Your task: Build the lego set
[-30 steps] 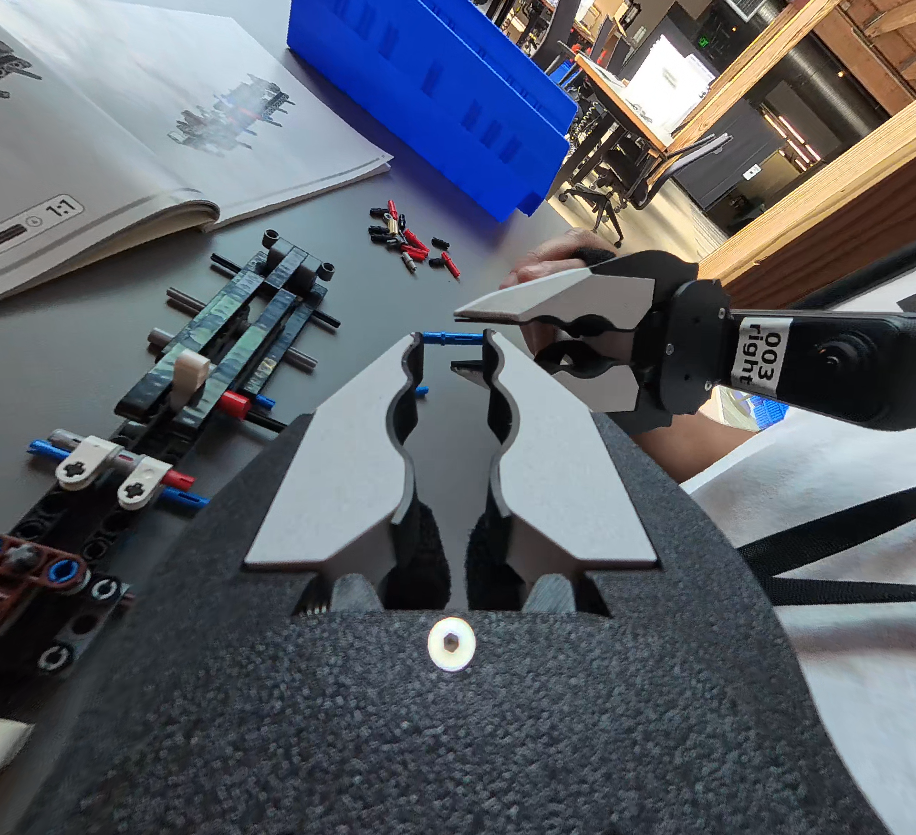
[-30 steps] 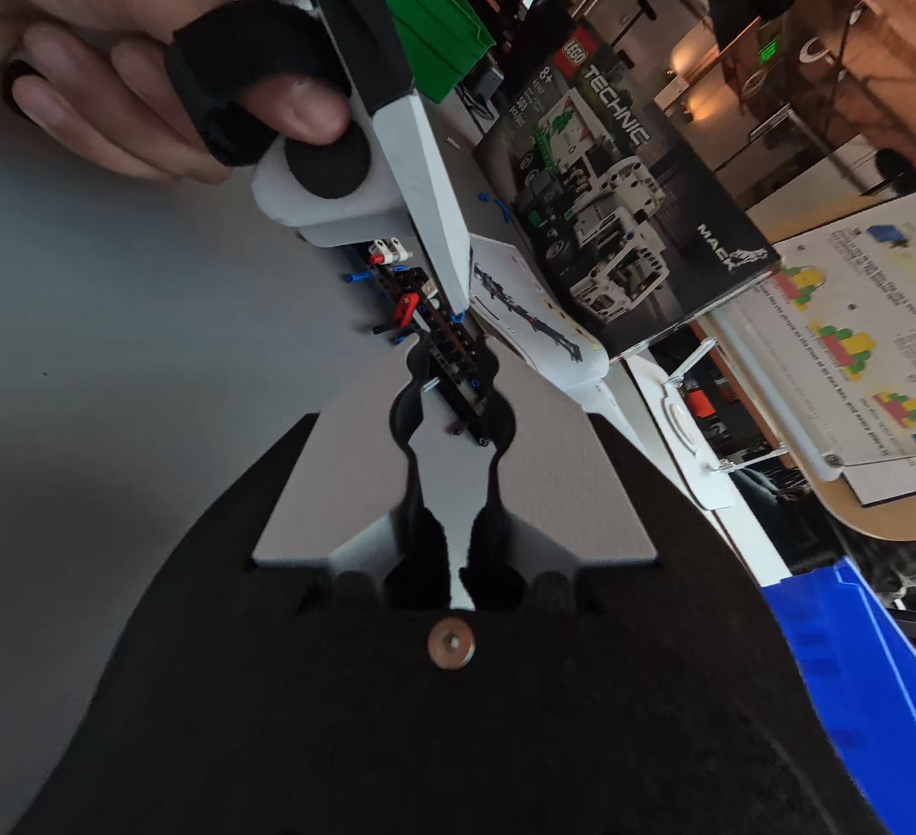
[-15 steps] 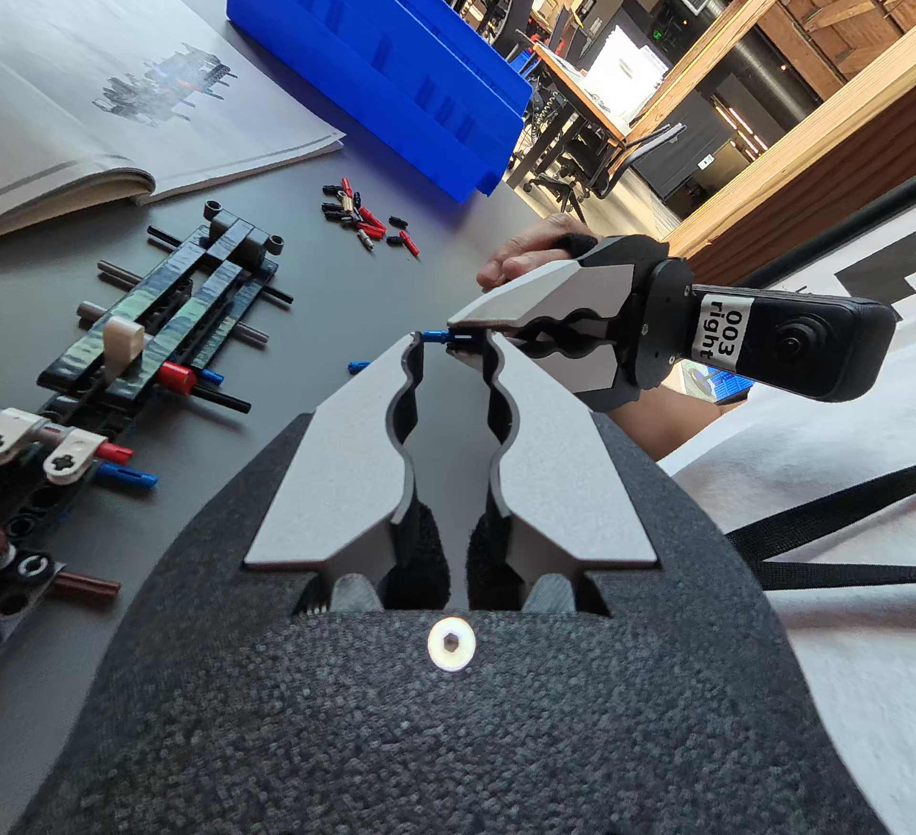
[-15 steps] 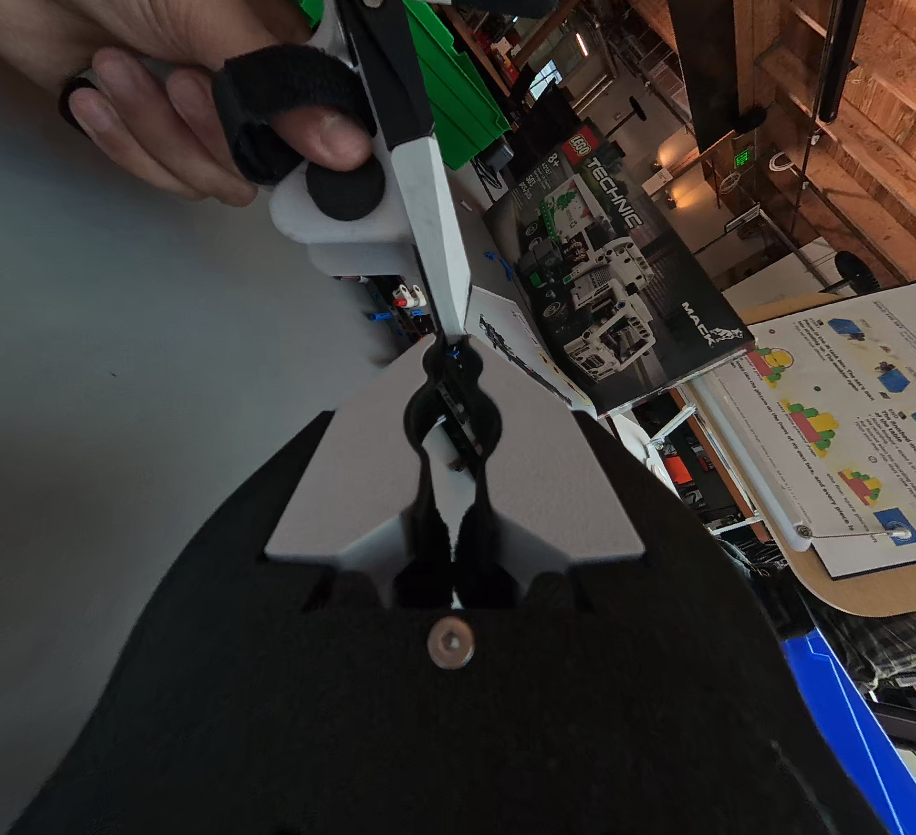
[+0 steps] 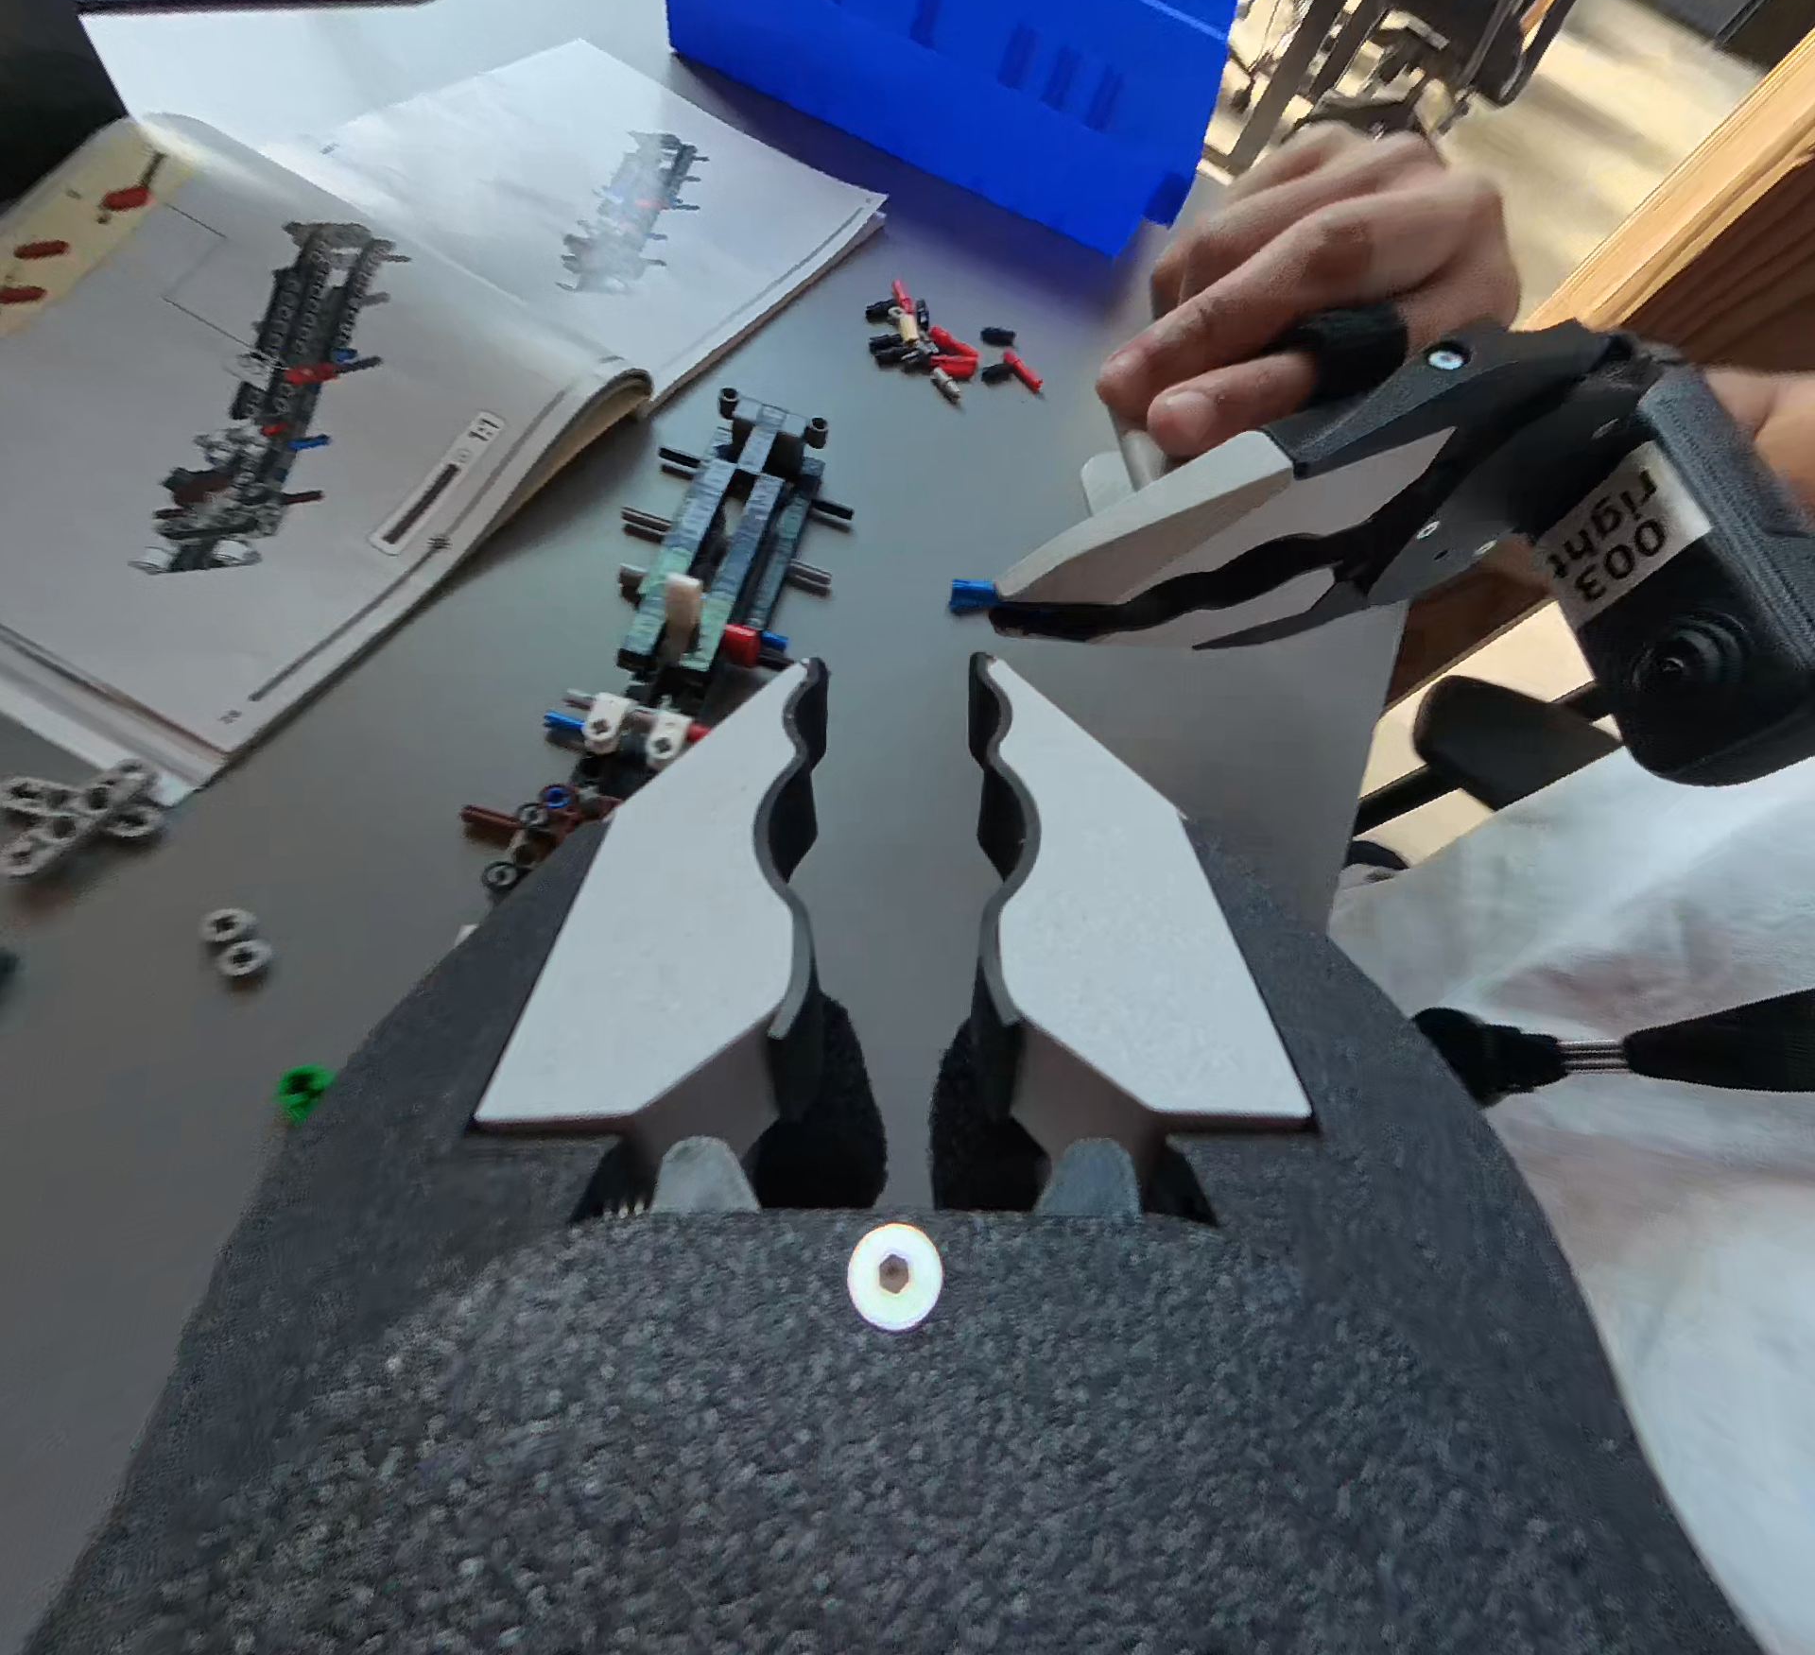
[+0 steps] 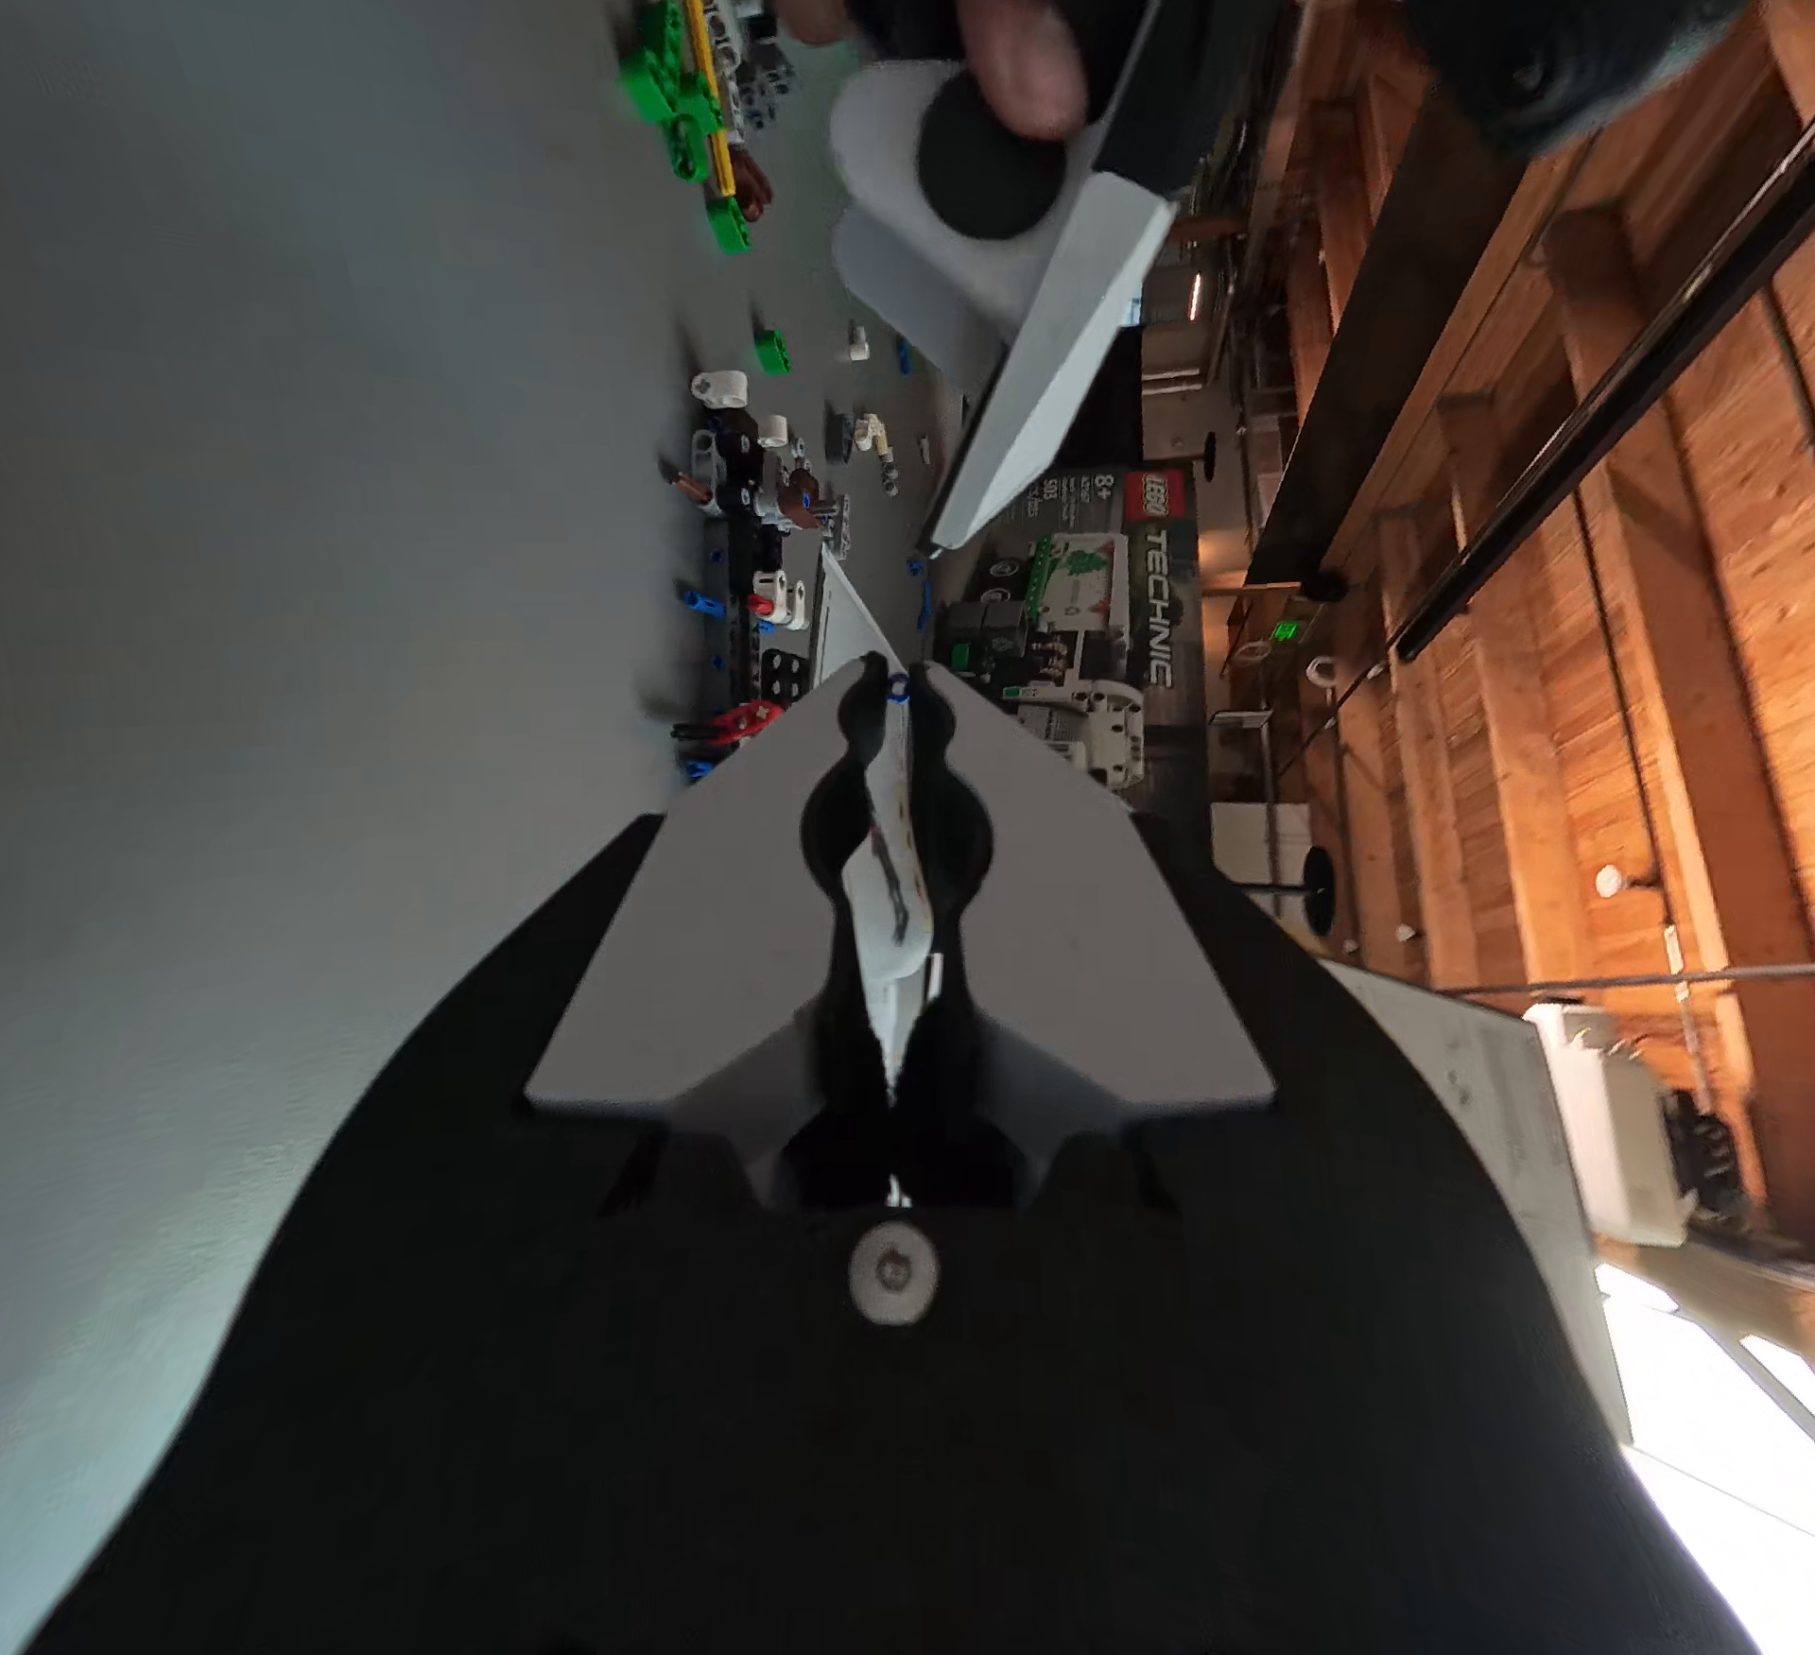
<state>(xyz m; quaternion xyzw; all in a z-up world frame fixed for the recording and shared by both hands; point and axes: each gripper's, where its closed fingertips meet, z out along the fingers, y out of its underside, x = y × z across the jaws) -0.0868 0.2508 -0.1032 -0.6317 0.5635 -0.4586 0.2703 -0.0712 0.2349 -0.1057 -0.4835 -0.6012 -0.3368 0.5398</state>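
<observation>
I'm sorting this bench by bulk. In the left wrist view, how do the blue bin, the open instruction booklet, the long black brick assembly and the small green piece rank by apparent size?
1. Open instruction booklet, though it lies nearer the camera than the bin, so this is unsure.
2. Blue bin.
3. Long black brick assembly.
4. Small green piece.

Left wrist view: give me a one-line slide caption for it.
Open left gripper above the dark table; right gripper pinches a small blue pin beside a black beam assembly.

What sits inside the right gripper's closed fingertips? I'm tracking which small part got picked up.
A small blue pin pokes out from the right gripper, whose fingertips are closed on it. How far the pin runs between the pads is covered. The left gripper is open.
</observation>
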